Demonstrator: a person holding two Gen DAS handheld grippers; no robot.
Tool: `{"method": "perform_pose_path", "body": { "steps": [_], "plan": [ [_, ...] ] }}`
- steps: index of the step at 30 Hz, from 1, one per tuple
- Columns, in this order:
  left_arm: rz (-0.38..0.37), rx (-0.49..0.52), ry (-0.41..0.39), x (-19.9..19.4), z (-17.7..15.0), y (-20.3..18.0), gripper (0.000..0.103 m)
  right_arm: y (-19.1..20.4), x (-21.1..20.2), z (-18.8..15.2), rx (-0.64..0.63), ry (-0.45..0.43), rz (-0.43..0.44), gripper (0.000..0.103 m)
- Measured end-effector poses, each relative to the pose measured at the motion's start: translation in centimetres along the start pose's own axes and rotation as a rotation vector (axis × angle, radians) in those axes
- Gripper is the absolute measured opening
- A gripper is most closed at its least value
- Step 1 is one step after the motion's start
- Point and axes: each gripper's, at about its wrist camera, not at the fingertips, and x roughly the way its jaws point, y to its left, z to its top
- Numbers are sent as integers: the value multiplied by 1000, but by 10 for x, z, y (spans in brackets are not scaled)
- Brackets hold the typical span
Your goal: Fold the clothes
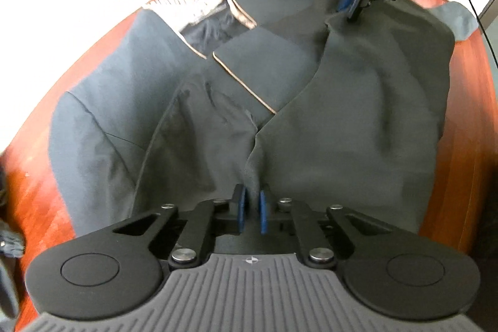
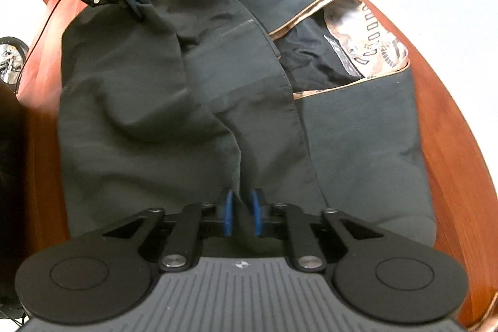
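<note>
Right wrist alone shows wheel (image 2: pixel 11 58); both hand-held grippers (image 1: pixel 252 207) (image 2: pixel 242 209) pinch dark jacket (image 2: pixel 140 114).

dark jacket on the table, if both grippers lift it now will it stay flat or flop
The dark jacket will probably flop: its cloth already lies in soft folds and wrinkles. With the left gripper and right gripper each pinching only an edge, the middle would likely sag. It should drag rather than slide freely on the wooden table.
</note>
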Motion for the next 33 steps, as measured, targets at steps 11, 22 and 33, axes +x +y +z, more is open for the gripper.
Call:
{"method": "perform_pose_path", "body": {
  "steps": [11, 22, 33],
  "plan": [
    [264, -98, -230, -58, 7, -6, 3, 24, -61, -7, 15, -130, -262, 4],
    [356, -160, -110, 16, 37, 25, 4, 2, -7, 3, 64, -55, -354, 4],
    [333, -182, -40, 51, 17, 34, 20, 0, 32, -13, 129, -42, -322, 13]
  ]
}}
